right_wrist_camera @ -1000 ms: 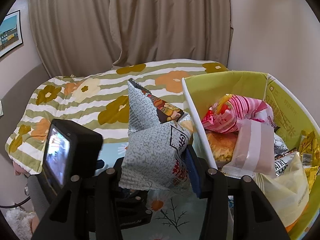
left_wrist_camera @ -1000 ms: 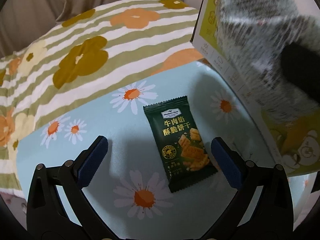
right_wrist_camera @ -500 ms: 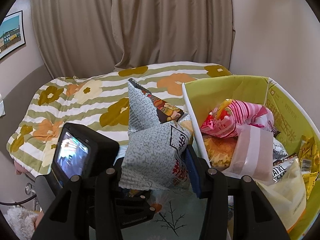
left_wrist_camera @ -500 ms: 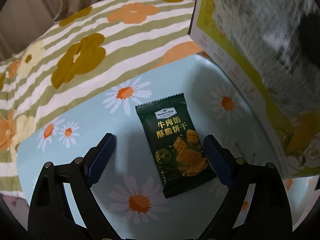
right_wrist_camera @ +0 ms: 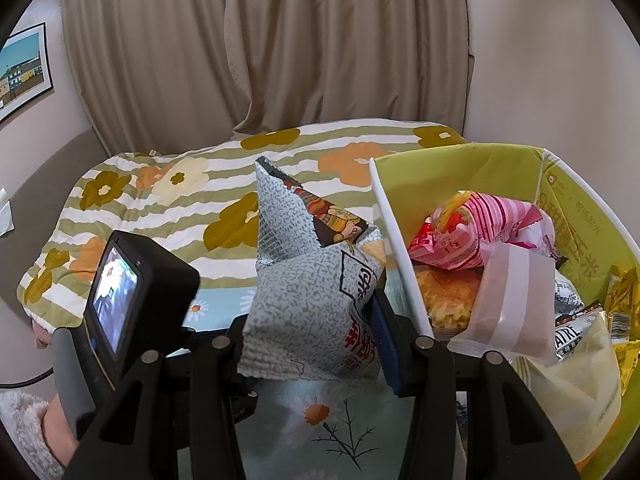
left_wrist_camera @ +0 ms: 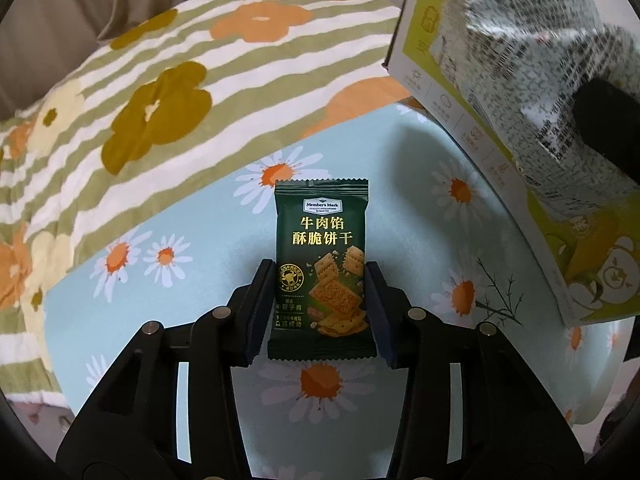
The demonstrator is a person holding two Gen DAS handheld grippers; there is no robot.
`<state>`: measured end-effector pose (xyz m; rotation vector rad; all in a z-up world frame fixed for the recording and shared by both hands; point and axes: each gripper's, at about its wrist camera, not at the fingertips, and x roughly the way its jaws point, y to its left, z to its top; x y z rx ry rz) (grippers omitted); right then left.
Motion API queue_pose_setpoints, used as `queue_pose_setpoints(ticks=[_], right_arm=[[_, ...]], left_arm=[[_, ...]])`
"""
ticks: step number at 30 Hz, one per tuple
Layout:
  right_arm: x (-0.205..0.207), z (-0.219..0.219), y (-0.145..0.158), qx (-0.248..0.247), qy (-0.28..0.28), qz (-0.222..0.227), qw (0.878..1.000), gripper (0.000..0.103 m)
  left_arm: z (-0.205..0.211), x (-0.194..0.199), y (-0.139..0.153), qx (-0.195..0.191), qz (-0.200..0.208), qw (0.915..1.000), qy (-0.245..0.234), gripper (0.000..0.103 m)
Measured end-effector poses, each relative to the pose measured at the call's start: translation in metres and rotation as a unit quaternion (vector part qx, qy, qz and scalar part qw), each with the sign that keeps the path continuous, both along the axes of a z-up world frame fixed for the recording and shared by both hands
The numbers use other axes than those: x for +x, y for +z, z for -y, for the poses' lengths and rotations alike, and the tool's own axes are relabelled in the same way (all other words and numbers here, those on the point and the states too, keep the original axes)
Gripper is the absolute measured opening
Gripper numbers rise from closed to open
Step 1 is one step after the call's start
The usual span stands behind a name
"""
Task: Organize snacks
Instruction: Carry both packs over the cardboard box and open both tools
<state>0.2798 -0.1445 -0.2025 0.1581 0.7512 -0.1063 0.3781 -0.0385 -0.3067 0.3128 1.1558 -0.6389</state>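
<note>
Left gripper jaws pinch the green beef cracker packet at frame centre (over daisy-print cloth); right gripper jaws clamp a grey chip bag.

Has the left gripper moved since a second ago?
Yes. The left gripper advanced onto the green biscuit packet on the daisy cloth and closed.

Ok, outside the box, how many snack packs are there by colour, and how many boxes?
Green pack: 1, in the left gripper
Grey bag: 1, in the right gripper
Yellow-green box: 1
Total: 3
</note>
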Motion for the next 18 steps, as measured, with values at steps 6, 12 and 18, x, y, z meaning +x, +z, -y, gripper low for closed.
queue_pose_setpoints(ticks=[6,12,18], right_arm=[[-0.003,-0.002,0.011,-0.002,0.003,0.013,1.000,0.044],[-0.011,-0.001,0.037,-0.002,0.001,0.035,0.999,0.044],[-0.025,0.016,0.076,0.007,-0.007,0.057,0.998,0.044]], left_arm=[[-0.015,-0.001,0.023,-0.028,0.001,0.9993,0.026,0.040],[-0.022,-0.006,0.073,-0.050,0.027,0.9976,0.038,0.040],[-0.019,-0.016,0.133,-0.078,0.062,0.9942,0.042,0.040]])
